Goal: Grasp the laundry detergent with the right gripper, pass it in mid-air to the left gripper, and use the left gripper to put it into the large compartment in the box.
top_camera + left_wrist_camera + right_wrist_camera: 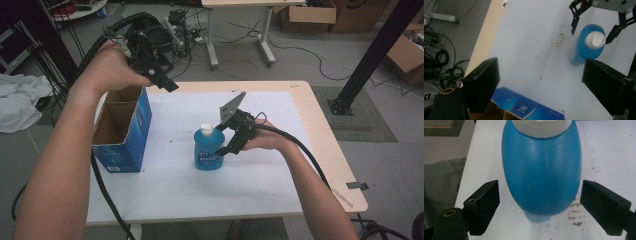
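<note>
Right beside the box, our upright blue bottle stands between the right gripper's wide-open jaws, untouched; the left gripper hovers farther off, open and empty.

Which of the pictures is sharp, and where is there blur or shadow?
High view: even light, slightly soft. Left gripper view: the blue plastic bottle with white cap is fairly sharp, its own black jaws soft. Right gripper view: the bottle is close and a little soft, with a faint shadow on the white table top.
</note>
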Demonstrator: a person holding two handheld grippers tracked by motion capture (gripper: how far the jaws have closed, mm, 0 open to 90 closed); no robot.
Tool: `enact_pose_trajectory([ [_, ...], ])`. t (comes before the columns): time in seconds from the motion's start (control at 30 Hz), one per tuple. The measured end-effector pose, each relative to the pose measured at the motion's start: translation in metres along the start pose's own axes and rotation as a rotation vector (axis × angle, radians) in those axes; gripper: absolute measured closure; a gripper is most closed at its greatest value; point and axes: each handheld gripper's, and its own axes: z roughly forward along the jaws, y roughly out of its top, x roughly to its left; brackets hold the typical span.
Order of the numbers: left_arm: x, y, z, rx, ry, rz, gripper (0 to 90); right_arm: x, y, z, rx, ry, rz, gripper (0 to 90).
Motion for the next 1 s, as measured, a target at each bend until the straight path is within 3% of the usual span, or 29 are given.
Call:
enact_pose_trajectory([
  [0.63,0.001,-0.002,0.001,0.002,-0.006,-0.011,15.3,0.000,0.004,0.011,-0.005,-0.008,-0.019,24.5],
  [1.0,0.002,-0.003,0.000,0.001,-0.006,-0.013,15.4,0.001,0.004,0.014,-0.022,-0.007,-0.034,38.9],
])
